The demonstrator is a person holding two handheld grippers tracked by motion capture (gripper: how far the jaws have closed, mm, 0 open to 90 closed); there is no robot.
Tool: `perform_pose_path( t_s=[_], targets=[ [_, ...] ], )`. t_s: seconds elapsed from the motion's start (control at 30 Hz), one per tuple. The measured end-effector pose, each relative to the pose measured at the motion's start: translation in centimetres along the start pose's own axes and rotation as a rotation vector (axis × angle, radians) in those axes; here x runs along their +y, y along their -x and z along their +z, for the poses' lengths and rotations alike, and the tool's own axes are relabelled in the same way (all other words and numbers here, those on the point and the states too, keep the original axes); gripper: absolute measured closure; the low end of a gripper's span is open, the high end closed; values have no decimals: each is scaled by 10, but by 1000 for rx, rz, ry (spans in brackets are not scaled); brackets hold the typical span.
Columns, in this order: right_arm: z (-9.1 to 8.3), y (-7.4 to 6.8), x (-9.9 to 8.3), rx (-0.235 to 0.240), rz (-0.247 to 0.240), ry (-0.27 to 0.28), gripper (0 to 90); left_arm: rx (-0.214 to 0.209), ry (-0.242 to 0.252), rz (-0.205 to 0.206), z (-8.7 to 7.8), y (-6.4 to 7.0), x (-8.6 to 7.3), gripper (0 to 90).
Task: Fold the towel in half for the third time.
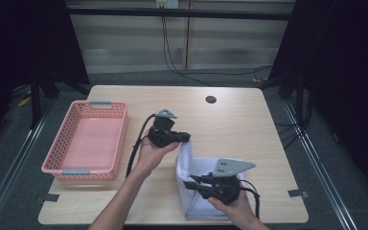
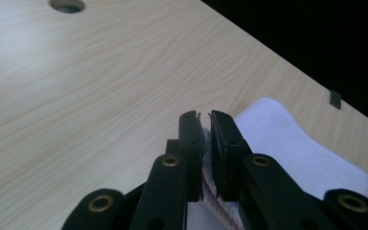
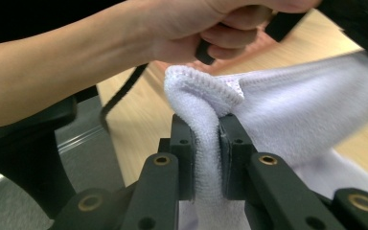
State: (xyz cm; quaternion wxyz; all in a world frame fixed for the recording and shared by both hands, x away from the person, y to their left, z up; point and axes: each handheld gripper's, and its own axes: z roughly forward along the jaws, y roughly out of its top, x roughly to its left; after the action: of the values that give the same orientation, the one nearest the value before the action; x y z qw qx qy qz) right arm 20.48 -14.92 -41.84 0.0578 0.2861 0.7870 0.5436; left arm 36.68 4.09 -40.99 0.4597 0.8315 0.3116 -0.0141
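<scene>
Your left gripper (image 1: 186, 137) is clamped on a corner of the white towel (image 1: 195, 168); in the left gripper view the jaws stand nearly together with a thin strip of hemmed cloth edge pinched between them, and the towel (image 2: 287, 139) spreads away to the right over the table (image 2: 100, 86). Your right gripper (image 1: 195, 181) is also closed on the towel: in the right gripper view a thick fold of the white terry cloth (image 3: 206, 143) sits squeezed between the jaws, its stitched hem curling over above the tips. Your left hand (image 3: 206, 24) shows just beyond that fold, gripping its tool. From the high view the towel lies at the near right part of the table (image 1: 230, 120), its far left corner lifted up at your left gripper, the near portion under your right gripper and right hand (image 1: 235, 206). A pink basket (image 1: 88, 140) sits at the table's left side, well apart from the towel. A round hole (image 1: 211, 99) shows in the tabletop near the far edge.
</scene>
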Motion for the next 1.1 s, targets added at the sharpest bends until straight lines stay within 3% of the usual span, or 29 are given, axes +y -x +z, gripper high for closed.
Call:
perform_pose_path(
  t_s=[0.03, 0.07, 0.1, 0.13, 0.23, 0.33, 0.43, 0.5, 0.53, 0.57, 0.6, 0.63, 0.67, 0.7, 0.73, 0.77, 0.8, 0.83, 0.87, 0.9, 0.93, 0.97, 1.03, 1.07, 1.1],
  targets=[
    [-15, 6, -14, -34, 28, -6, 795, -14, -1, -5, 9, 3, 1, 837],
    [-15, 6, -14, -34, 28, -6, 795, -21, -15, 0, 18, 5, 2, 837],
    [-29, 10, -28, -68, 65, -18, 793, -48, -38, -6, 36, 11, 1, 835],
    [-35, 12, -34, -84, 69, -29, 791, -48, -38, -6, 36, 11, 1, 834],
    [-47, 15, -44, -109, 79, -48, 787, -83, -58, -6, 61, 22, -2, 833],
    [-65, 17, -58, -143, 88, -80, 785, -110, -81, 27, 80, 35, 1, 832],
    [-84, 18, -73, -186, 105, -106, 777, -130, -67, 54, 94, 49, 8, 825],
    [-88, 19, -76, -198, 120, -109, 773, -153, -50, 60, 104, 54, 11, 816],
    [-91, 20, -80, -208, 138, -120, 764, -171, -38, 58, 110, 55, 11, 786],
    [-97, 23, -87, -236, 149, -162, 709, -183, -34, 45, 115, 56, 10, 665],
    [-97, 23, -87, -236, 149, -162, 709, -191, -34, 38, 118, 57, 8, 665],
    [-104, 26, -93, -258, 159, -194, 567, -203, -33, 52, 117, 58, 7, 604],
    [-104, 26, -93, -258, 159, -194, 567, -192, -28, 66, 114, 58, 7, 604],
    [-114, 28, -92, -269, 181, -157, 499, -164, -3, 62, 100, 57, 5, 531],
    [-114, 28, -92, -269, 181, -157, 499, -164, -3, 62, 100, 57, 5, 534],
    [-120, 33, -84, -319, 157, -122, 471, -145, -5, 71, 83, 54, 1, 533],
    [-120, 33, -84, -319, 157, -122, 471, -145, -5, 71, 83, 54, 1, 544],
    [-120, 47, -73, -334, 137, -91, 457, -148, -20, 93, 67, 55, -7, 566],
    [-120, 47, -73, -334, 137, -91, 457, -148, -20, 93, 67, 55, -7, 584],
    [-113, 65, -60, -347, 126, -82, 451, -159, -46, 101, 51, 60, -22, 584],
    [-113, 65, -60, -347, 126, -82, 451, -159, -46, 101, 51, 60, -22, 580],
    [-105, 77, -54, -331, 127, -106, 433, -160, -64, 106, 42, 64, -34, 580],
    [-88, 99, -44, -351, 140, -130, 394, -129, -97, 132, 31, 72, -49, 548],
    [-79, 109, -39, -327, 135, -155, 366, -125, -104, 134, 24, 75, -57, 525],
    [-69, 119, -35, -324, 145, -190, 314, -149, -106, 128, 18, 77, -64, 513]
  ],
)
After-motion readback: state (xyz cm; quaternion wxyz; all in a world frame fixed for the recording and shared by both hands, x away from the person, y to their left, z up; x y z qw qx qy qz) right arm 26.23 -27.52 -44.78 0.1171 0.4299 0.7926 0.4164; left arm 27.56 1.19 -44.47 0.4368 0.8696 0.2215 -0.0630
